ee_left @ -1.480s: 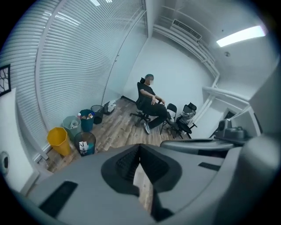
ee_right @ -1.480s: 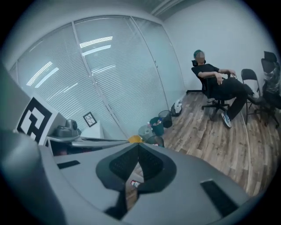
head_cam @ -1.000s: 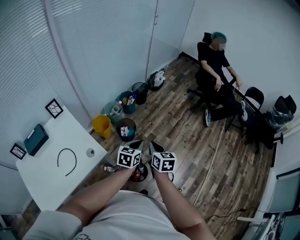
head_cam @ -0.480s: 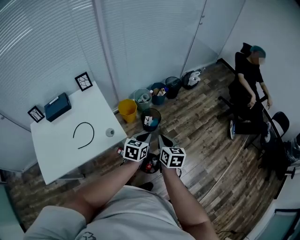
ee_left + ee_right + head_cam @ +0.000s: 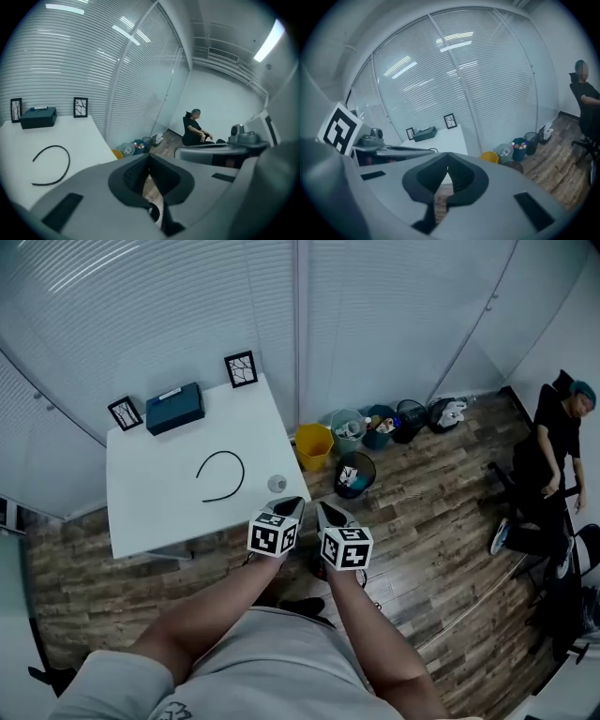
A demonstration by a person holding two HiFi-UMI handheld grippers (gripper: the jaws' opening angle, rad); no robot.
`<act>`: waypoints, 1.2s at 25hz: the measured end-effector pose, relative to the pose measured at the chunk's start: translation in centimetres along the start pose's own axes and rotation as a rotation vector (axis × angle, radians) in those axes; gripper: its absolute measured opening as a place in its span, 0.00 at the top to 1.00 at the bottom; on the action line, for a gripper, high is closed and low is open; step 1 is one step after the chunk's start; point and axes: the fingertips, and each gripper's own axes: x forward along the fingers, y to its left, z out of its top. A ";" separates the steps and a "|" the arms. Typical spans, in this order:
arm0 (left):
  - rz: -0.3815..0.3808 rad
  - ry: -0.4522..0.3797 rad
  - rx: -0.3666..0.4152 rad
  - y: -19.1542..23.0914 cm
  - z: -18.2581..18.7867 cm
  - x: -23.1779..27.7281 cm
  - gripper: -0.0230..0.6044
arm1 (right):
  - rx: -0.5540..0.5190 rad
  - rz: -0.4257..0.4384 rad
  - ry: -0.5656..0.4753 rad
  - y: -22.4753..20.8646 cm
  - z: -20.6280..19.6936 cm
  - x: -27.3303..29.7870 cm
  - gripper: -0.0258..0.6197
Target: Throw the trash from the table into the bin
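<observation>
Approach step, nothing picked yet. Left claw point(image 5: 291, 506) and right claw point(image 5: 325, 512) are both closed and empty, at the worktop point(image 5: 159, 507) near edge. Likely trash: small round item point(image 5: 277, 484) at its right edge; black bin point(image 5: 355, 475) sits just right. Next: open one claw and reach over the item.

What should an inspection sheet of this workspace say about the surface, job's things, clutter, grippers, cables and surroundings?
Surface: white rectangular table, standing against the blinds.
Job's things: small grey round object, possibly the trash, near the table corner closest to the bins; round black bin on the floor, rubbish inside.
Clutter: dark teal box and two black-framed pictures along the table's far edge.
Grippers: left gripper and right gripper both shut, nothing held.
Cables: thin black curved cable lying loose on the table.
Surroundings: yellow bin, more bins beside it, wooden floor, seated person.
</observation>
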 end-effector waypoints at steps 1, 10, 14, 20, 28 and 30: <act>0.018 -0.008 -0.013 1.3 0.0 -1.0 0.97 | -0.016 0.021 0.012 1.3 -0.1 0.8 0.95; 0.110 -0.057 -0.093 11.9 -1.5 -8.9 0.97 | -0.090 0.108 0.070 12.5 -1.6 7.4 0.95; 0.125 -0.081 -0.119 15.8 -1.7 -12.4 0.97 | -0.093 0.118 0.088 16.7 -2.3 9.4 0.95; 0.143 -0.103 -0.155 22.2 -2.6 -17.0 0.97 | -0.114 0.128 0.109 23.1 -3.5 13.1 0.95; 0.168 -0.143 -0.201 26.9 -3.4 -21.2 0.97 | -0.164 0.169 0.154 28.8 -4.7 16.4 0.95; 0.171 -0.153 -0.210 27.4 -3.5 -21.6 0.97 | -0.170 0.169 0.159 29.0 -4.8 16.9 0.95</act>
